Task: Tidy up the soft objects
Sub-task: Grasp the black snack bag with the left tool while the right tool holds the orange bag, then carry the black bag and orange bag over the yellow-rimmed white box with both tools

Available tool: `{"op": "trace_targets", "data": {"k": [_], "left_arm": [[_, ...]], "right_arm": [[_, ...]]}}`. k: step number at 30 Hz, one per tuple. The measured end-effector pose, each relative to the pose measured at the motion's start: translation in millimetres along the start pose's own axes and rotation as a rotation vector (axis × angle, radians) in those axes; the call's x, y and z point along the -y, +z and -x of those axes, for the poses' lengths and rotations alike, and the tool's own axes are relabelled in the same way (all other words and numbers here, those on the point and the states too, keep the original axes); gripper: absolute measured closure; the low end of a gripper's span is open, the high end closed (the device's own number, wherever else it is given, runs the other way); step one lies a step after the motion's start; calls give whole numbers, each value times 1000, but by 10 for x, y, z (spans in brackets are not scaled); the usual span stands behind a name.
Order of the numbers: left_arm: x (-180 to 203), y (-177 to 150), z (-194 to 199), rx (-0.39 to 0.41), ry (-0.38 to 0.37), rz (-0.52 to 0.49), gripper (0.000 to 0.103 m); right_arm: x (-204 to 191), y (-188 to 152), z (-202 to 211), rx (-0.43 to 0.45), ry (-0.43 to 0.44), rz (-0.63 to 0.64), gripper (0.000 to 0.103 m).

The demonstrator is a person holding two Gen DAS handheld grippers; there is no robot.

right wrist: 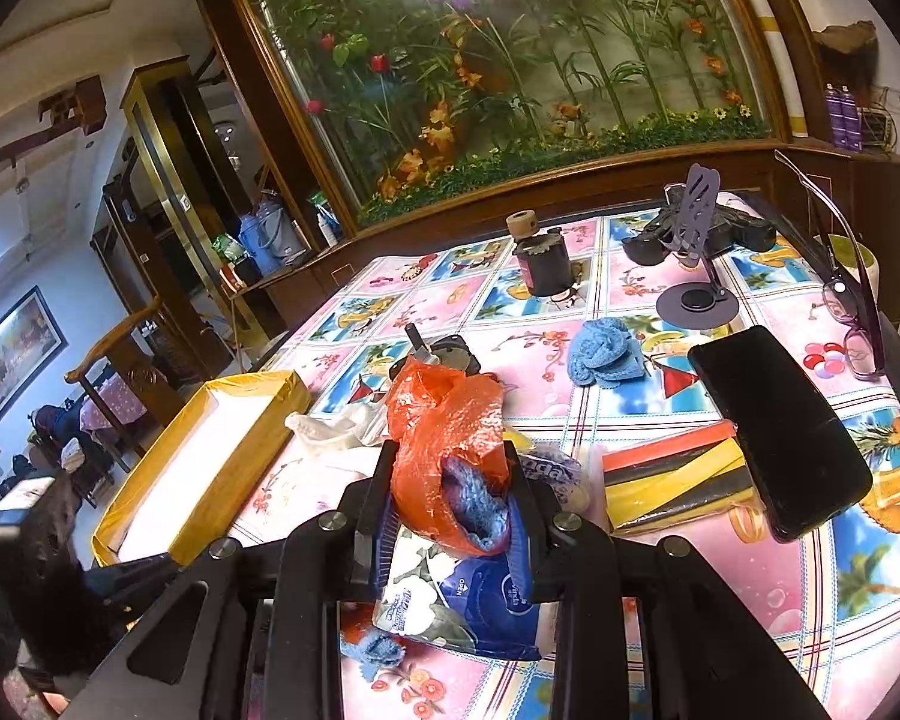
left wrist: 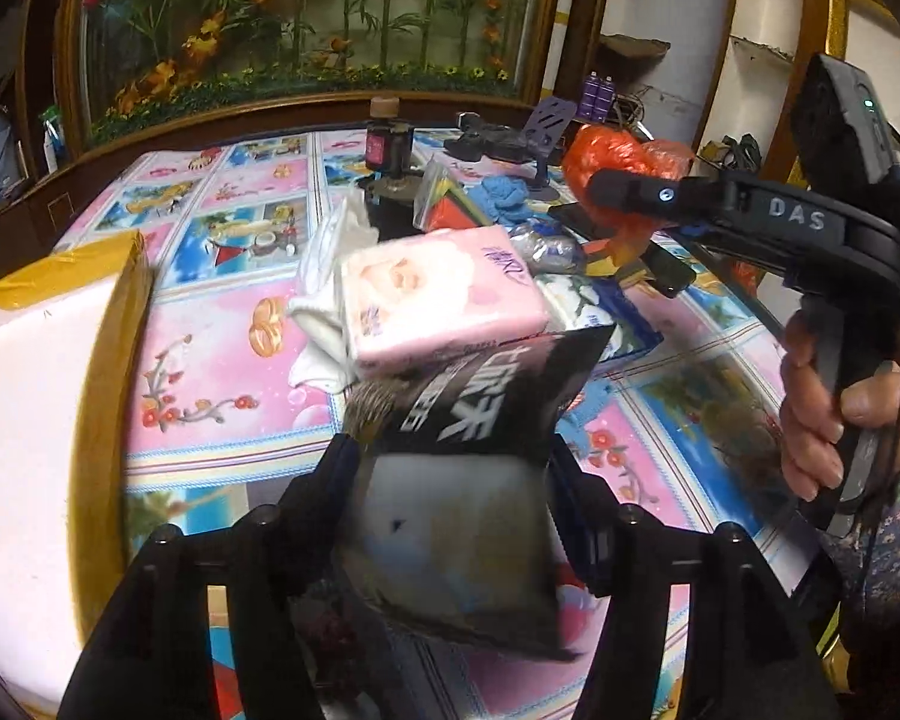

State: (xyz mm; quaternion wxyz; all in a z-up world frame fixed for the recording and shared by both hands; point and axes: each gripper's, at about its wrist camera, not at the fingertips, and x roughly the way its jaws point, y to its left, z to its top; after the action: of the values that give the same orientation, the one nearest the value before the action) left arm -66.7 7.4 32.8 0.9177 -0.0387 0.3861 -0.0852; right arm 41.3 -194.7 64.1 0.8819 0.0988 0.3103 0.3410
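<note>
My left gripper (left wrist: 450,468) is shut on a black and white soft packet (left wrist: 468,480) and holds it above the table. Beyond it lie a pink tissue pack (left wrist: 444,294) and a white cloth (left wrist: 330,276). My right gripper (right wrist: 450,480) is shut on an orange plastic bag (right wrist: 444,420) with a blue cloth (right wrist: 474,510) inside, above a blue floral tissue pack (right wrist: 468,594). The right gripper also shows in the left wrist view (left wrist: 618,192). A yellow-edged box (right wrist: 210,462) with a white inside stands at the left; it also shows in the left wrist view (left wrist: 42,390).
On the patterned tablecloth (right wrist: 690,600) lie a blue knitted cloth (right wrist: 606,348), a striped red, yellow and black pack (right wrist: 672,480), a black phone (right wrist: 780,426), glasses (right wrist: 858,336), a purple phone stand (right wrist: 696,276), a dark bottle (right wrist: 540,258) and black gloves (right wrist: 732,228).
</note>
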Motion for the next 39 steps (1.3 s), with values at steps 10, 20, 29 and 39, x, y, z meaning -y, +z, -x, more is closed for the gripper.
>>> {"op": "trace_targets", "data": {"k": [10, 20, 29, 39], "left_arm": [[-74, 8, 182, 72, -41, 44, 52], [-128, 56, 409, 159, -68, 68, 52], [-202, 104, 586, 236, -98, 105, 52], [-248, 120, 748, 287, -96, 117, 52]], "right_arm": [[-3, -8, -3, 4, -1, 5, 71], [-15, -10, 3, 7, -2, 9, 71], [-92, -32, 59, 46, 4, 8, 71], [-449, -135, 47, 67, 60, 59, 71]]}}
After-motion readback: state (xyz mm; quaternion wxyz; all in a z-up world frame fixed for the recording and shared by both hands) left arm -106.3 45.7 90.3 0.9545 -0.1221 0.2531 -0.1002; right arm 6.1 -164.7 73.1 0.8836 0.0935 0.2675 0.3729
